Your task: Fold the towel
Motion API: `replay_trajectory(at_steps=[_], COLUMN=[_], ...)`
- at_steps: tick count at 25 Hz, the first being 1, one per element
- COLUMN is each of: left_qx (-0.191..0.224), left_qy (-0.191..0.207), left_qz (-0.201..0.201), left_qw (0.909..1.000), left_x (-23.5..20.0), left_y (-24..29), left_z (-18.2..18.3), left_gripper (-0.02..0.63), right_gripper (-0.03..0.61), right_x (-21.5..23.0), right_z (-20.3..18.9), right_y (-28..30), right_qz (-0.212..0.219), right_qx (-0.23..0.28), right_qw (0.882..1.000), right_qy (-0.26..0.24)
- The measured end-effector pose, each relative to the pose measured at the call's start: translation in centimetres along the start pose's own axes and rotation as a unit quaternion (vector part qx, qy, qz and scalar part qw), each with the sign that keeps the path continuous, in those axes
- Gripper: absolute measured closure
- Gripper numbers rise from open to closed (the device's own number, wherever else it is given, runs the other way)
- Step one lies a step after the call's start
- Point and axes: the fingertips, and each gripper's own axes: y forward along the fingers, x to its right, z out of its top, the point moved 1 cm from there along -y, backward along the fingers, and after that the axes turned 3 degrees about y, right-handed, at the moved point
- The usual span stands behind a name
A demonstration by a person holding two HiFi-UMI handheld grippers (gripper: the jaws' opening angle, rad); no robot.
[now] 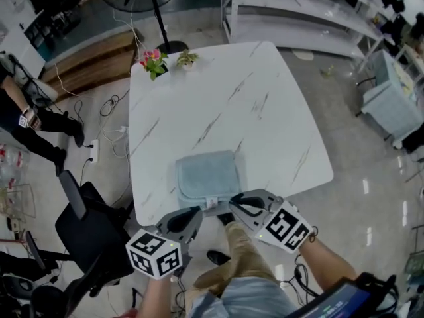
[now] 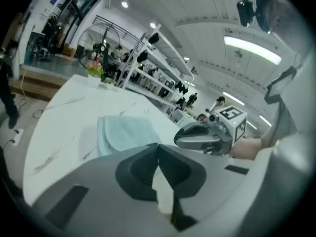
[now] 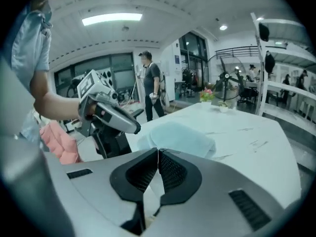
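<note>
Two small pots stand side by side at the far corner of the tabletop [image 1: 265, 105]. One holds a plant with pink flowers [image 1: 154, 62], whose leaves cover its pot. The other, a pale little pot, holds a low green plant [image 1: 187, 59].

The tabletop is a glossy white slab veined in thin grey like marble, squarish with rounded corners. The towel [image 1: 207, 176] lies flat at the middle of its near edge. It is a soft, pale blue-green cloth folded into a thick rectangular pad with rounded corners. Its stacked layers show along the left side, and a small white tag shows at the near edge.

The left gripper [image 1: 199, 211] hangs just off the near edge of the tabletop. Its dark fingers [image 2: 170, 174] are pressed together with nothing between them, and the towel lies beyond their tips. The right gripper [image 1: 233, 203] sits beside it at the towel's near edge. Its ribbed fingers [image 3: 170, 171] are also closed tip to tip and empty. Each grey shell carries a cube of black-and-white square markers.

From the head view the grippers cover part of the towel's near edge, so I cannot tell whether they touch it. A fan stand [image 1: 158, 18] beyond the tabletop is cut off at the top. A black office chair [image 1: 93, 230] stands on the floor to the left.
</note>
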Motion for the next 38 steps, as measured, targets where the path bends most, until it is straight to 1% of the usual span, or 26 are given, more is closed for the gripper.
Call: replay_trajectory(at_steps=[1, 2, 3, 4, 6, 7, 9, 11, 14, 18, 21, 23, 26, 28, 38], left_qx=[0.03, 0.062, 0.092, 0.122, 0.175, 0.197, 0.238, 0.268, 0.29, 0.309, 0.317, 0.32, 0.323, 0.323, 0.321], left_qy=[0.006, 0.02, 0.043, 0.071, 0.123, 0.141, 0.162, 0.17, 0.177, 0.193, 0.199, 0.201, 0.206, 0.207, 0.21], left_qz=[0.011, 0.031, 0.061, 0.094, 0.154, 0.176, 0.211, 0.233, 0.251, 0.274, 0.282, 0.283, 0.283, 0.282, 0.283], left_qw=[0.9995, 0.9974, 0.9929, 0.9855, 0.9648, 0.954, 0.9341, 0.9193, 0.9065, 0.8898, 0.8834, 0.8817, 0.8795, 0.8792, 0.879], left_x=[0.6, 1.2, 1.6, 2.0, 2.9, 3.3, 4.0, 4.7, 5.5, 6.1, 6.4, 6.7, 7.0, 7.1, 7.5], left_y=[-1.2, -2.5, -3.8, -5.1, -7.5, -8.7, -10.9, -12.6, -14.5, -16.7, -17.3, -17.5, -17.6, -17.5, -17.5], left_z=[1.8, 3.9, 6.1, 8.3, 12.4, 14.2, 17.1, 19.1, 20.4, 21.3, 21.7, 21.8, 22.0, 22.2, 22.3], left_gripper=[0.606, 0.606, 0.606, 0.606, 0.606, 0.606, 0.606, 0.606, 0.606, 0.606, 0.606, 0.606, 0.606, 0.606, 0.606], right_gripper=[0.556, 0.557, 0.557, 0.558, 0.558, 0.56, 0.56, 0.56, 0.56, 0.56, 0.56, 0.56, 0.561, 0.562, 0.561], right_x=[-0.2, -0.4, -0.5, -0.7, -0.9, -0.9, -1.0, -1.3, -2.2, -2.8, -2.9, -3.1, -3.1, -3.0, -3.4], right_z=[1.6, 3.3, 5.2, 7.3, 11.8, 14.0, 17.7, 20.5, 22.5, 23.4, 23.7, 23.7, 24.0, 24.2, 24.3], right_y=[-0.8, -1.6, -2.3, -3.0, -4.3, -4.9, -6.1, -7.4, -8.8, -9.7, -9.8, -9.9, -10.3, -10.5, -10.7], right_qz=[-0.012, -0.024, -0.033, -0.043, -0.068, -0.084, -0.112, -0.131, -0.152, -0.162, -0.165, -0.167, -0.174, -0.178, -0.179], right_qx=[0.025, 0.052, 0.079, 0.105, 0.151, 0.173, 0.212, 0.239, 0.265, 0.284, 0.289, 0.29, 0.298, 0.302, 0.309], right_qw=[1.0, 0.998, 0.996, 0.993, 0.985, 0.981, 0.971, 0.962, 0.952, 0.945, 0.942, 0.942, 0.938, 0.935, 0.933], right_qy=[0.01, 0.022, 0.032, 0.037, 0.036, 0.033, 0.019, -0.003, -0.03, -0.029, -0.037, -0.04, -0.043, -0.046, -0.045])
